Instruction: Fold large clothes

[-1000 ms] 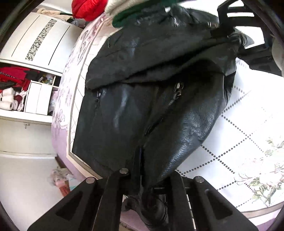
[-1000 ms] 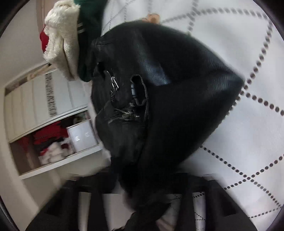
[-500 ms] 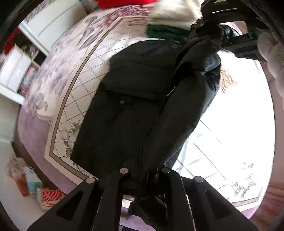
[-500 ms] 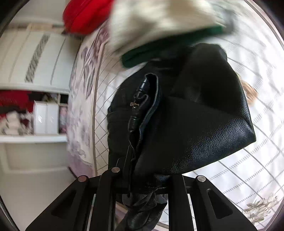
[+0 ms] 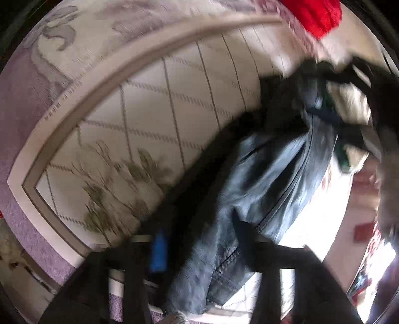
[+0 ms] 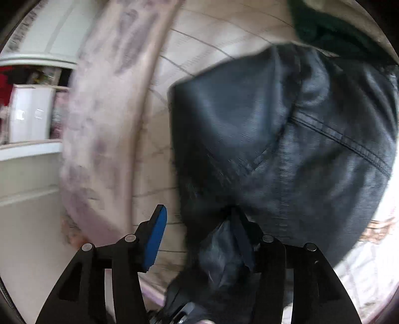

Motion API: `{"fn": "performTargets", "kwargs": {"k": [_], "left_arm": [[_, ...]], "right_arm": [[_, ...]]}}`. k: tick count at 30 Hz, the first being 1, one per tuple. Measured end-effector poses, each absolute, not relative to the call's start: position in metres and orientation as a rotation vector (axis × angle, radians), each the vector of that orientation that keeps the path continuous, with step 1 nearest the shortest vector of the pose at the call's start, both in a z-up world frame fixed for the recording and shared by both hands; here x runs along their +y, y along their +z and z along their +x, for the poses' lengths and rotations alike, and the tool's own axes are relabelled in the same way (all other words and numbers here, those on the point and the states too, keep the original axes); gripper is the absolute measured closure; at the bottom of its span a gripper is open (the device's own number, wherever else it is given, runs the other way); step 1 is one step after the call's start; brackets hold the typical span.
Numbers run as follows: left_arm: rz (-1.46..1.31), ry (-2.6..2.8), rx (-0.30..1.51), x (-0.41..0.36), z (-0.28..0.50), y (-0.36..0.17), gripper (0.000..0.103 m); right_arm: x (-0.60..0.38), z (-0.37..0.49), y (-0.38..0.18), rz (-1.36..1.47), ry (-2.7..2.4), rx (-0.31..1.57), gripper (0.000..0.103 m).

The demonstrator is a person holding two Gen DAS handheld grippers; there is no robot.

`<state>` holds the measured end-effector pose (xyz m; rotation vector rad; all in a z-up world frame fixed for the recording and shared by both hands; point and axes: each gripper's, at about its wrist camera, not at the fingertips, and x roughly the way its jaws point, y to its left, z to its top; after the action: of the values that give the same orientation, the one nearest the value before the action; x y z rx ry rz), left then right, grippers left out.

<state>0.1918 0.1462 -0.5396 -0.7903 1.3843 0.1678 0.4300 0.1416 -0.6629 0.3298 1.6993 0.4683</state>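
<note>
Both grippers stand with their fingers spread apart, and the black jacket (image 5: 269, 174) lies across the gap of each. On the left gripper (image 5: 202, 246) the blue-padded finger (image 5: 157, 251) sits clear to the left of the jacket with bedspread showing beside it, while the opposite finger is crossed by a dark fold of leather; the view is blurred, so whether that fold presses on the finger or only hangs over it cannot be told. Ahead of this gripper the jacket runs up and to the right as a long, bunched strip, its grey sheen catching light, and ends near a green and cream garment (image 5: 349, 117). Further ahead at the top right lies a red garment (image 5: 311, 12). To the left and ahead spreads the bedspread (image 5: 154, 124), cream with dotted diamond lines, a flower print and a lilac border. On the right gripper (image 6: 199, 236) the blue pad (image 6: 153, 241) is bare and well apart from the far finger, which is draped by the jacket (image 6: 286, 139); the leather bulges ahead and to the right, a stitched seam across it. A green garment (image 6: 324, 25) sits beyond it, top right. Left of this gripper the bedspread (image 6: 104, 112) falls away, with white shelves (image 6: 27, 147) beside it.
</note>
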Motion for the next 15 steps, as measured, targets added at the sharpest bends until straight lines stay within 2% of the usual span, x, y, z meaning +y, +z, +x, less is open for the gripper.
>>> {"fn": "performTargets", "kwargs": {"k": [2,5,7,8,9,10,15], "left_arm": [[-0.775,0.178,1.353,0.153,0.193,-0.532,0.029],[-0.716,0.178,1.362,0.147,0.198,-0.530,0.029],[-0.664,0.189,1.393,0.149,0.202,-0.542,0.028],[-0.635,0.197,1.406,0.146,0.203,-0.546,0.028],[-0.608,0.205,1.419,0.144,0.204,-0.551,0.028],[-0.588,0.212,1.430,0.143,0.205,-0.556,0.028],[-0.494,0.240,1.490,0.130,0.204,-0.571,0.028]], "right_arm": [[0.125,0.420,-0.646,0.413,0.493,1.655,0.047],[0.092,0.398,-0.624,0.420,0.415,1.577,0.047],[0.074,0.382,-0.629,0.468,0.377,1.563,0.049],[0.069,0.376,-0.638,0.499,0.372,1.584,0.070],[0.071,0.374,-0.648,0.516,0.366,1.600,0.080],[0.076,0.372,-0.664,0.536,0.375,1.616,0.084],[0.118,0.382,-0.733,0.435,0.418,1.666,0.084]]}}
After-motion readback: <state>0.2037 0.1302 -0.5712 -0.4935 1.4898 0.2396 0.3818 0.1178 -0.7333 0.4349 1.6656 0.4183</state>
